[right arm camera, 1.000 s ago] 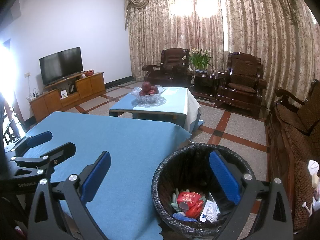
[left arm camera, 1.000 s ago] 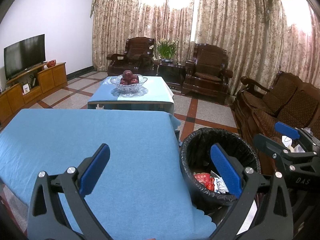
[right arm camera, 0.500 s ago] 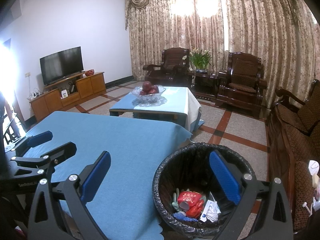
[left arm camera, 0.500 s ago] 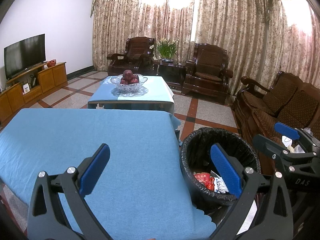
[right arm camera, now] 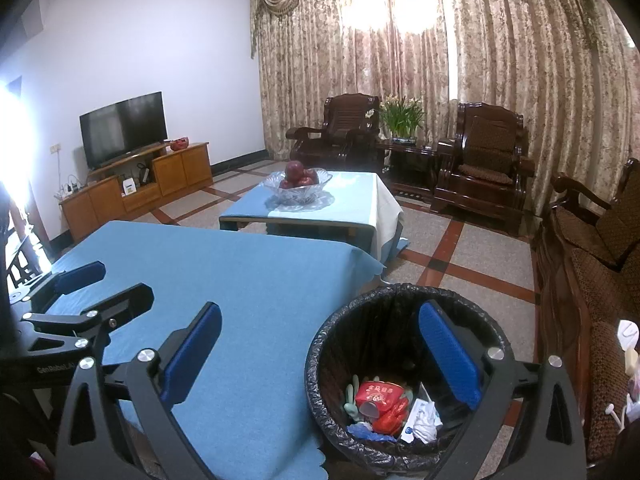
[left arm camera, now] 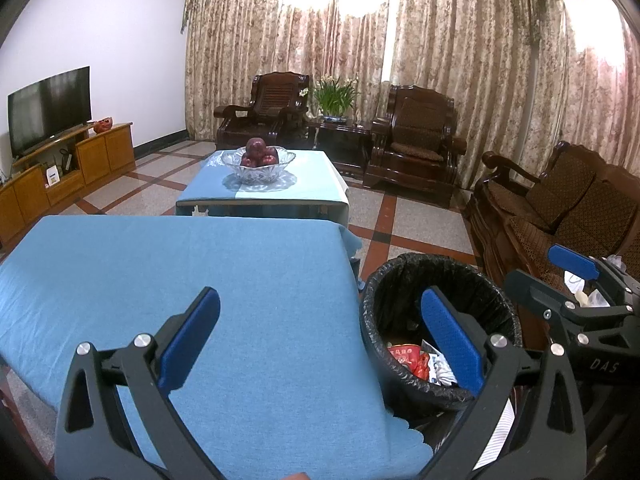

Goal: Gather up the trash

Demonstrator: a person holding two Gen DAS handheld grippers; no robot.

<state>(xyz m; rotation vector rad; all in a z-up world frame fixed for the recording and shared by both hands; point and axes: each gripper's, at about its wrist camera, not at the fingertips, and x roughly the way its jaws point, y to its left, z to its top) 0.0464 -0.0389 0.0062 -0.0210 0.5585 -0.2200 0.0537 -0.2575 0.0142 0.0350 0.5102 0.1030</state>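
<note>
Left gripper [left arm camera: 320,332] spread wide, nothing between the blue pads [left arm camera: 190,342]. It hangs over the near right part of the blue cloth [left arm camera: 180,280], right finger overlapping the bin [left arm camera: 440,280] in view.

Right gripper [right arm camera: 320,340] also wide and empty, held above the gap between cloth edge and bin; its right pad [right arm camera: 448,354] sits over the bin mouth. Each gripper shows in the other's camera (left one at the left edge of the right wrist view, right one at the right edge of the left wrist view).

Bin: black liner, on the floor just beside the cloth's right edge. Trash [right arm camera: 380,400] is at the bottom: red cup or wrapper, something green like a glove, white paper, a blue scrap.

Further out: coffee table [left arm camera: 280,192] with a glass bowl [left arm camera: 258,166] of red fruit, two dark wooden armchairs [left arm camera: 412,144] with a plant [left arm camera: 334,96] between them, sofa [left arm camera: 560,208] on the right, TV [right arm camera: 122,128] on a wooden cabinet [right arm camera: 140,188] on the left, curtains [right arm camera: 400,60] behind.
</note>
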